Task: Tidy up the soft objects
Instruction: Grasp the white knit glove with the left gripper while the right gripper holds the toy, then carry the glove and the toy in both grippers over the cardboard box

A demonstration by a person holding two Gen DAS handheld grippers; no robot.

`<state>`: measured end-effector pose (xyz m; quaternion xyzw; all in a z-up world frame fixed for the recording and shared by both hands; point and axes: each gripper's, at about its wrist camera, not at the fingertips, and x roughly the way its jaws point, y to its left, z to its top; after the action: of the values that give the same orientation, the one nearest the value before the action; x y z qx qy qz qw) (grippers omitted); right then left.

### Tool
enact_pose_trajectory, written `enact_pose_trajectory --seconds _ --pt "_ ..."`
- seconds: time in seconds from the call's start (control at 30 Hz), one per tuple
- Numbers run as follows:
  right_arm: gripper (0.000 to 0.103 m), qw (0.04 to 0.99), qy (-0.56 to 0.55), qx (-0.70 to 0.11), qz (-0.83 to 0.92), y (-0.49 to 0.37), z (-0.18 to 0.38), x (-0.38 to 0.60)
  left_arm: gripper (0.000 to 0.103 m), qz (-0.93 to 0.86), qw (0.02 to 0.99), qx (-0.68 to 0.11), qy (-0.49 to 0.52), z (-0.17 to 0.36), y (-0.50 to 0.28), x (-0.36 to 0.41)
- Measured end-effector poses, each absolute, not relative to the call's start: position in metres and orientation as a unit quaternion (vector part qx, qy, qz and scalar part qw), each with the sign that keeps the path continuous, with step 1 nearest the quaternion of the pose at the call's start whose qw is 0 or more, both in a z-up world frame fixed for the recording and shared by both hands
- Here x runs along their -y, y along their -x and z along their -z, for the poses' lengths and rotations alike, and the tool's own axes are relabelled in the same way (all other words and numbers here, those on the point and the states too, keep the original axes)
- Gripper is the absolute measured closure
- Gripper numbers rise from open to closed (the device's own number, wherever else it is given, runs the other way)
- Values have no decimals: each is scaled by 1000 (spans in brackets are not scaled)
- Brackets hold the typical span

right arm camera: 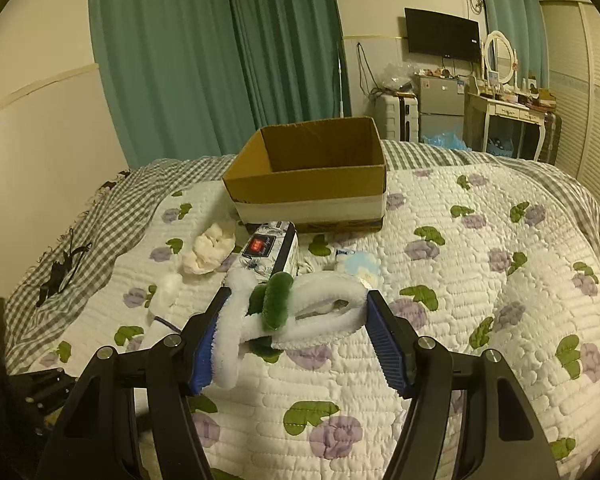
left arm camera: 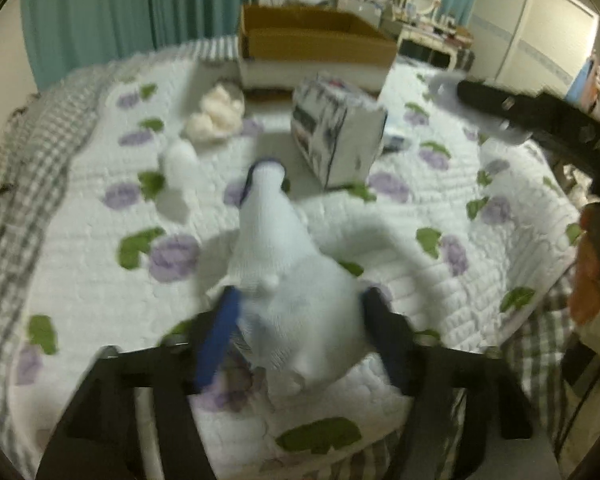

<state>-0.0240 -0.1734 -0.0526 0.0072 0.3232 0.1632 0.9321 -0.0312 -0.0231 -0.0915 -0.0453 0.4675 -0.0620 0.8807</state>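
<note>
My left gripper point(left arm camera: 298, 308) is shut on a white sock with a dark blue cuff point(left arm camera: 284, 256), which sticks out forward above the bed; the view is blurred. My right gripper point(right arm camera: 296, 320) is open, its jaws on either side of a white and green fuzzy headband point(right arm camera: 284, 312) lying on the quilt. An open cardboard box point(right arm camera: 308, 172) stands at the far side of the bed and also shows in the left wrist view point(left arm camera: 316, 48). A cream plush clump point(right arm camera: 212, 248) and a white sock point(right arm camera: 166, 292) lie to the left.
A floral tissue pack point(right arm camera: 272, 250) lies in front of the box, shown closer in the left wrist view point(left arm camera: 336, 136). A small light blue packet point(right arm camera: 360, 264) lies beside it. A black garment point(left arm camera: 540, 116) lies at the bed's right edge. Flowered quilt point(right arm camera: 480, 300) covers the bed.
</note>
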Motion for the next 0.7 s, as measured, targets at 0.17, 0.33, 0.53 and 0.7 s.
enact_pose_trajectory --seconds 0.17,0.33,0.53,0.7 --pt "38 932 -6 -324 -165 25 55 174 27 57 880 -469 46 109 19 29" --pt "38 931 -10 -325 -163 26 55 176 24 53 879 -473 22 120 13 37" --pt "37 931 -9 -325 -163 27 55 176 25 55 873 -484 10 133 7 36" --pt "38 932 -9 -325 -163 28 55 176 38 59 878 -475 10 124 14 36"
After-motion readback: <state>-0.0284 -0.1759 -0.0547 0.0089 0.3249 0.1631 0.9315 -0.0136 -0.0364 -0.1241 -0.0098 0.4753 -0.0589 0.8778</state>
